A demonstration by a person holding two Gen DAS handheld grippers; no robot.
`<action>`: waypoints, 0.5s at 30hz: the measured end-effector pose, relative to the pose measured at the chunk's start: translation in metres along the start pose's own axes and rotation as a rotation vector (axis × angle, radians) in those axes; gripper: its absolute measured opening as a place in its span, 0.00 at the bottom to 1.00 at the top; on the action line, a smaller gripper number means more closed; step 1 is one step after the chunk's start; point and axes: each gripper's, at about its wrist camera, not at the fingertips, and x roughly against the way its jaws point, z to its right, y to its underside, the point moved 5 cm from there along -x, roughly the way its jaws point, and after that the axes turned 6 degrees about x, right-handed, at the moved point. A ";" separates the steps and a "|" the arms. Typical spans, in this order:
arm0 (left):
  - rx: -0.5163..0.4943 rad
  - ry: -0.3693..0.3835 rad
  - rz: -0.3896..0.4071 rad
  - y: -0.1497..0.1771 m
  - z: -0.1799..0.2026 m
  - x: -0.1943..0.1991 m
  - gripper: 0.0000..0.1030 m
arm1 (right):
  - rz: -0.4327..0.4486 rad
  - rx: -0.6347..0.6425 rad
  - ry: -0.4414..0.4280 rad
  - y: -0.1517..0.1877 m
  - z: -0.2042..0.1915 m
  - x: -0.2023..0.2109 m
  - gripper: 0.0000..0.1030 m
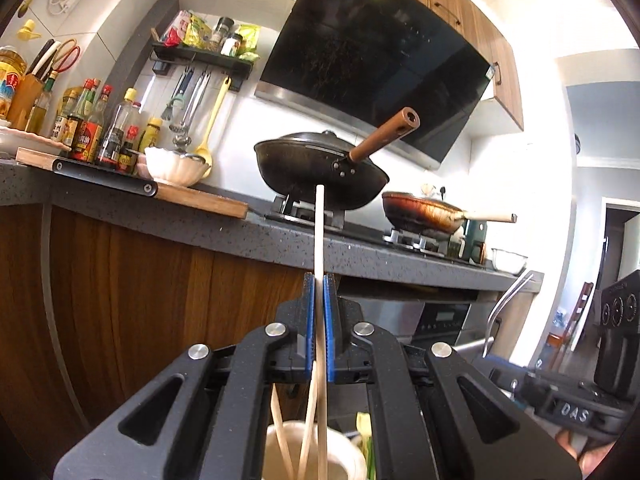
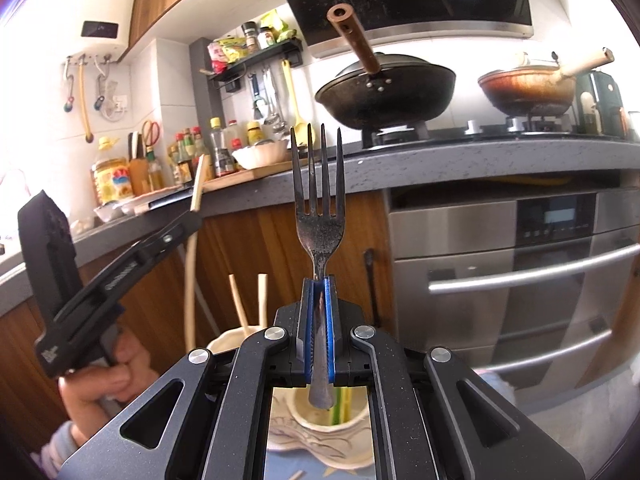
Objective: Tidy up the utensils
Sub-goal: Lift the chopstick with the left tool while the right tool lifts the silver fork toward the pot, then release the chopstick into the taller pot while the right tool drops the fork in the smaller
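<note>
Grey speckled countertop (image 1: 168, 216) across the background, wood-fronted cabinets under it. On the hob: black wok (image 1: 320, 168) with brown handle tilted up toward the camera, and beside it a rust-brown pan (image 1: 420, 210) with a pale handle. Dark range hood (image 1: 376, 64) slanting above both. Bottles, a white fluted bowl (image 1: 174, 168) and a wooden cutting board (image 1: 200, 200) at the counter's left end; hanging utensils under a small black shelf. Steel oven (image 2: 520, 264) with long bar handles below the counter on the right.

Left gripper (image 1: 319, 280) pointing level, blue pads pinched tight on a single pale chopstick (image 1: 319, 232) standing upright, its top end in line with the wok. Below it, a cream utensil holder (image 1: 348, 456) with more chopsticks leaning inside. From the right wrist view, the same gripper (image 2: 196, 216) reaching in from the left, gripped by a hand (image 2: 100, 384) at the lower left.

Right gripper (image 2: 319, 284) tipped slightly downward, pads clamped narrow on the handle of a metal fork (image 2: 319, 208), tines up, handle end hanging over the holder's (image 2: 304, 416) mouth. Green item visible inside the holder; unclear what.

Counter edge well beyond both tools, open air between them and the cabinet fronts. Both held items above the holder's rim.
</note>
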 end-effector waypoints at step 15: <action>-0.036 -0.056 -0.025 0.045 -0.010 -0.017 0.04 | -0.089 0.069 0.029 0.023 -0.010 -0.033 0.06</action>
